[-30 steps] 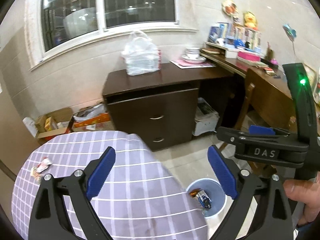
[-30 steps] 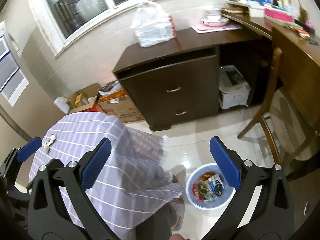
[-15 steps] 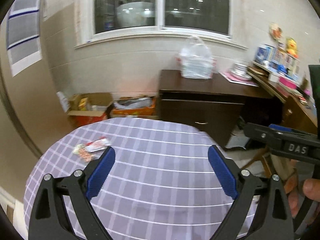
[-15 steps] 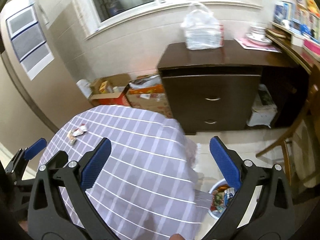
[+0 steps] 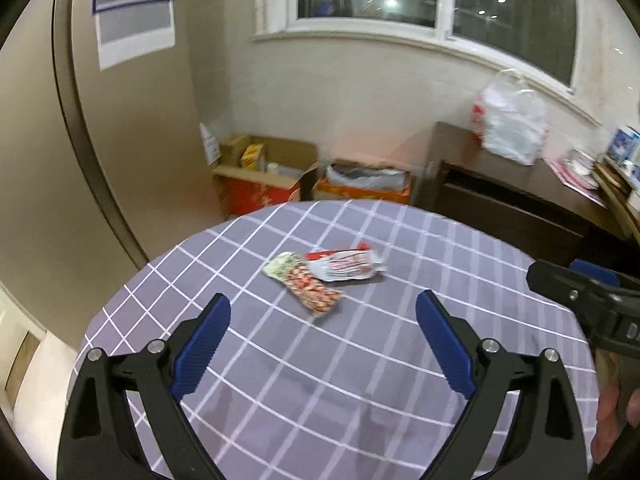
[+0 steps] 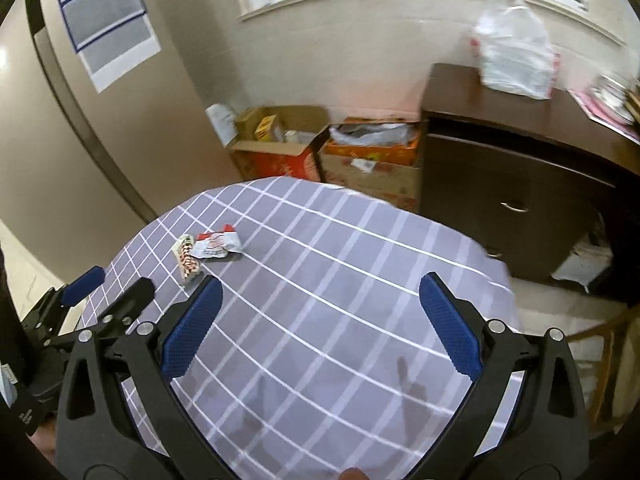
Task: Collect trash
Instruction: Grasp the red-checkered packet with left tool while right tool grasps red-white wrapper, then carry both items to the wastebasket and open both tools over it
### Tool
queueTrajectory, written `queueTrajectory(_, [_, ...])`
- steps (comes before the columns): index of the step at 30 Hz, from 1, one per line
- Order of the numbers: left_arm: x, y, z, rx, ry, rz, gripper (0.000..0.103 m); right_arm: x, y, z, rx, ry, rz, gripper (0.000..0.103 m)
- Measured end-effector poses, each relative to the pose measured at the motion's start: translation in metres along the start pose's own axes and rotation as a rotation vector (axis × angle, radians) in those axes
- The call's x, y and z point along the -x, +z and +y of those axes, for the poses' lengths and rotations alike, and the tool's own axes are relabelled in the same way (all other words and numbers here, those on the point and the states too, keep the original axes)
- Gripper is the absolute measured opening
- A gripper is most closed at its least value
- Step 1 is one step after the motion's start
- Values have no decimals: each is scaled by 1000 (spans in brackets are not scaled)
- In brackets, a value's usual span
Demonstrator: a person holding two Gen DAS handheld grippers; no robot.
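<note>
Two snack wrappers lie touching on the round table with the purple checked cloth (image 5: 360,380): a red-and-white patterned wrapper (image 5: 310,286) (image 6: 188,261) and a white-and-red wrapper (image 5: 346,266) (image 6: 216,245). My left gripper (image 5: 322,320) is open above the cloth, a short way in front of both wrappers, with nothing between its blue pads. My right gripper (image 6: 318,302) is open too, over the middle of the table (image 6: 340,340), with the wrappers off to its upper left. The waste bin is out of view.
Behind the table stand open cardboard boxes (image 5: 260,184) (image 6: 372,152) on the floor. A dark wooden cabinet (image 6: 512,184) (image 5: 500,200) with a white plastic bag (image 5: 512,128) (image 6: 512,56) on top is at the right. A door frame (image 5: 88,140) runs along the left wall.
Both grippers have swung left, away from the blue bin on the floor and toward the table. The wrappers now lie close ahead of the left gripper. Both stayed open.
</note>
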State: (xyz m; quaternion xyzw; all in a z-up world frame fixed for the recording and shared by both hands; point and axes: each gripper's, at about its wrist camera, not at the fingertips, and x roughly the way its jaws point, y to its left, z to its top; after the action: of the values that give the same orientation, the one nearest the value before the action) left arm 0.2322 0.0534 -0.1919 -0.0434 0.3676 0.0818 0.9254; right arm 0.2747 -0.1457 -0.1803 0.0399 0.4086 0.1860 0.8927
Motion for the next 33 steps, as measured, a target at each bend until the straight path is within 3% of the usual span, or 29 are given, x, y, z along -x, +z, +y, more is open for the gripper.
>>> queueTrajectory(5, [-39, 3, 15, 14, 38, 61, 92, -35, 8, 11, 22, 26, 36, 97])
queueTrajectory(9, [-63, 3, 21, 39, 21, 107, 89, -55, 12, 15, 28, 39, 57, 97])
queueTrajectory(12, [-74, 2, 28, 58, -27, 148, 56, -68, 16, 21, 43, 54, 69, 97])
queueTrajectory(16, [-76, -1, 39, 60, -67, 153, 29, -89, 21, 39, 99, 83, 93, 96])
queueTrajectory(20, [-71, -3, 46, 48, -64, 153, 23, -108, 24, 57, 142, 100, 110, 96])
queueTrajectory(23, [-68, -6, 57, 55, -56, 150, 23, -121, 23, 74, 197, 100, 121, 79])
queueTrajectory(26, [-69, -5, 63, 61, -40, 150, 25, -132, 15, 92, 280, 57, 122, 41])
queueTrajectory(28, [-71, -3, 64, 66, -31, 156, 41, -131, 11, 98, 308, 14, 111, 21])
queueTrajectory(31, [-76, -2, 60, 48, -31, 145, 40, -125, 8, 90, 251, 68, 130, 16])
queueTrajectory(33, [-77, 0, 56, 28, -35, 143, 27, -117, 4, 83, 239, 56, 126, 16])
